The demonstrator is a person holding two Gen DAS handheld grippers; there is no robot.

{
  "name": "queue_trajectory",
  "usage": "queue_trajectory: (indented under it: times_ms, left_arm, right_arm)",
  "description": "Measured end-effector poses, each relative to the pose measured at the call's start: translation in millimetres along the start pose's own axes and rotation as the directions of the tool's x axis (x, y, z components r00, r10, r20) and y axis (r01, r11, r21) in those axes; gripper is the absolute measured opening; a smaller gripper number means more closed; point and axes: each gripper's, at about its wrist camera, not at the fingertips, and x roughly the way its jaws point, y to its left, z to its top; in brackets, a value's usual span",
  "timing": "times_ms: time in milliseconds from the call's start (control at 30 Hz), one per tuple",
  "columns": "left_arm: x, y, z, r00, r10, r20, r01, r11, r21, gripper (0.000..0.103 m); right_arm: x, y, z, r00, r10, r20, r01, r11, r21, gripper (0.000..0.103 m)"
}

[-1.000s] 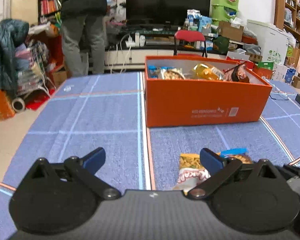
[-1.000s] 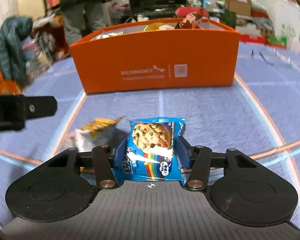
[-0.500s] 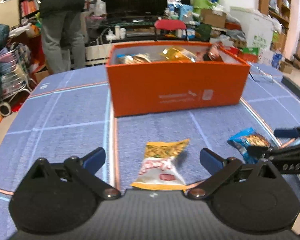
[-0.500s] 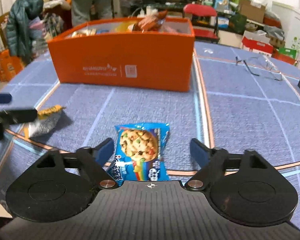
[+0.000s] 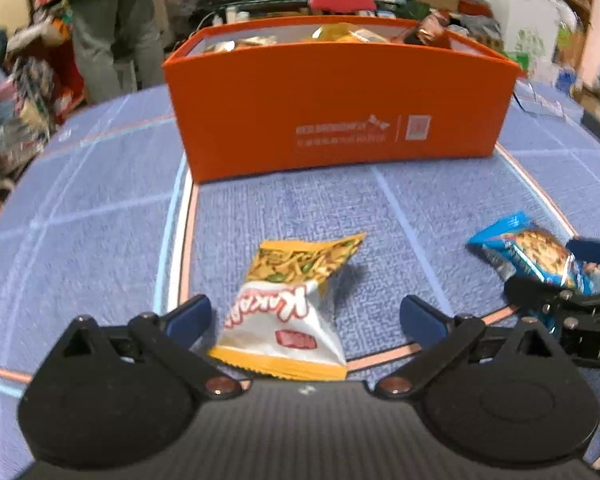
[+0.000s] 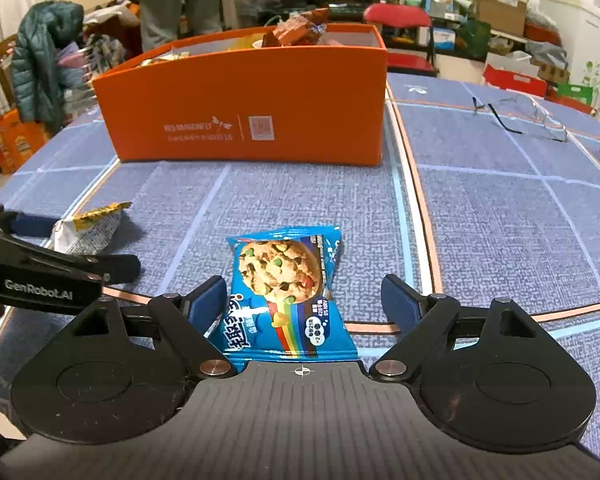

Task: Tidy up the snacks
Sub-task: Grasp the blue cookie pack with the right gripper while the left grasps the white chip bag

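On the blue grid-patterned tablecloth (image 6: 500, 216), an orange box (image 6: 244, 108) stands at the far side, already holding several snack packets that rise above its rim. Nearer, the blue cookie packet (image 6: 284, 300) lies flat between the spread fingers of the right gripper (image 6: 304, 300); the jaws have just been opening, and now the left pad sits just beside the packet's edge while the right pad stands clear of it, so nothing is gripped. To the left of it, the yellow-and-white snack bag (image 5: 288, 308) lies on the cloth between the wide-open fingers of the left gripper (image 5: 304, 316), neither pad pressing on it. From the left wrist camera the cookie packet shows at the right edge with the other gripper's dark fingers around it; from the right wrist camera the snack bag shows at the left. A pair of glasses (image 6: 520, 116) rests on the cloth far right. Beyond the table a person (image 6: 172, 4) in a dark jacket stands among clutter, near a red chair (image 6: 400, 20).
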Motion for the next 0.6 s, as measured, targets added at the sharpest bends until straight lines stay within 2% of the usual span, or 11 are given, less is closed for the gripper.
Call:
queue_trajectory:
  times_ms: [100,233,300,333,367,433,600]
  left_arm:
    - [-1,1,-1,1.000,0.016,0.005,-0.015,1.000,-0.025,0.097]
    - [-7,-4,1,1.000,0.020,0.024,-0.020,0.999,-0.029,0.070]
    - [-8,-7,2,1.000,0.017,0.024,-0.017,1.000,-0.020,0.063]
    - [-9,-8,3,1.000,0.012,0.022,-0.011,1.000,-0.019,0.057]
    - [-10,-9,3,1.000,0.008,0.021,-0.008,1.000,-0.020,0.054]
    - [-11,-10,3,1.000,0.004,0.017,-0.003,1.000,-0.022,0.052]
    - [-15,-6,4,1.000,-0.010,0.018,0.011,0.998,-0.055,0.047]
  right_arm:
    - [1,2,0,1.000,-0.008,0.000,0.008,1.000,-0.015,0.076]
    - [2,7,0,1.000,-0.024,0.004,0.024,0.999,-0.047,0.070]
    - [1,9,1,1.000,-0.028,0.004,0.029,0.998,-0.050,0.060]
    - [0,10,2,1.000,-0.025,0.007,0.025,0.998,-0.055,0.044]
    - [-1,11,3,1.000,-0.023,0.006,0.023,0.998,-0.062,0.037]
    - [-2,13,3,1.000,-0.019,0.002,0.019,0.997,-0.070,0.032]
    - [-4,12,3,1.000,0.015,0.003,-0.015,0.998,-0.058,0.031]
